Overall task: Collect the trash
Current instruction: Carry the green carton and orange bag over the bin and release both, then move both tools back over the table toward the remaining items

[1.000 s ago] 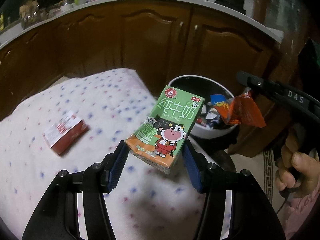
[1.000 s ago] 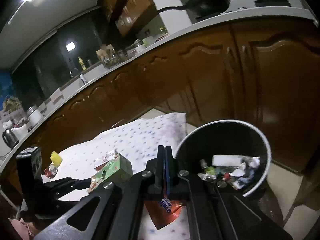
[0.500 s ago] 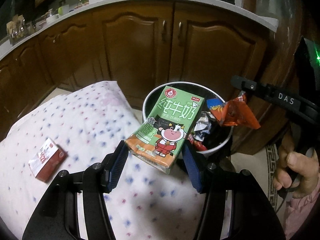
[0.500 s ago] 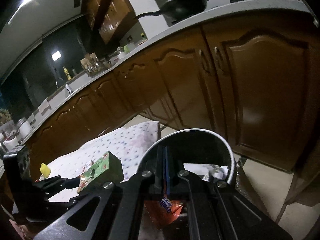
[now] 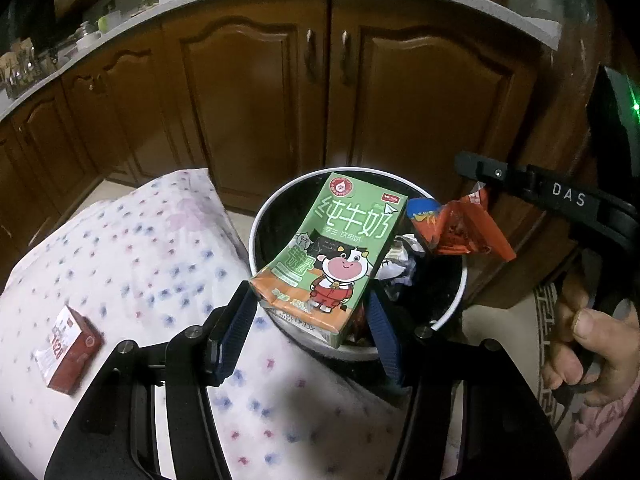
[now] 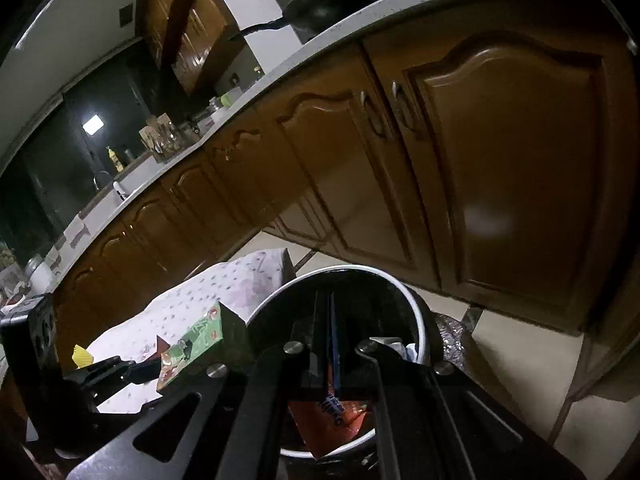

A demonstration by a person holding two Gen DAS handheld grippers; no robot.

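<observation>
Left wrist view: left gripper (image 5: 310,324) clamped on a green milk carton (image 5: 334,256), blue pads (image 5: 236,328) pressed against its two sides, carton tilted with top pointed away. Printed with a cartoon cow, white lettering and an orange band at the near end; near corner slightly dented. Hung over the near rim of the trash bin (image 5: 256,236), lower end covering part of that rim. Beyond and right of the carton, crumpled wrappers inside the bin, mostly hidden behind it and hard to sort out. Further right, right gripper (image 5: 474,170) reached in from the frame edge, closed on an orange snack wrapper (image 5: 464,232) dangling above the bin's far right side; holding hand (image 5: 584,344) cut off by the edge. Left of the gripper, a dotted white cloth (image 5: 132,248) with a red box (image 5: 68,354) lying well apart from the carton. Cabinet doors (image 5: 260,88) stood close behind the bin.

Right wrist view: jaws pressed together on the wrapper (image 6: 332,420), only its lower part showing beneath the fingers, print partly readable. Bin rim (image 6: 408,296) ringed the fingers, interior dark and largely blocked. Carton (image 6: 200,340) seen left, just beside the rim. Bare floor tiles (image 6: 516,364) open to the right.
</observation>
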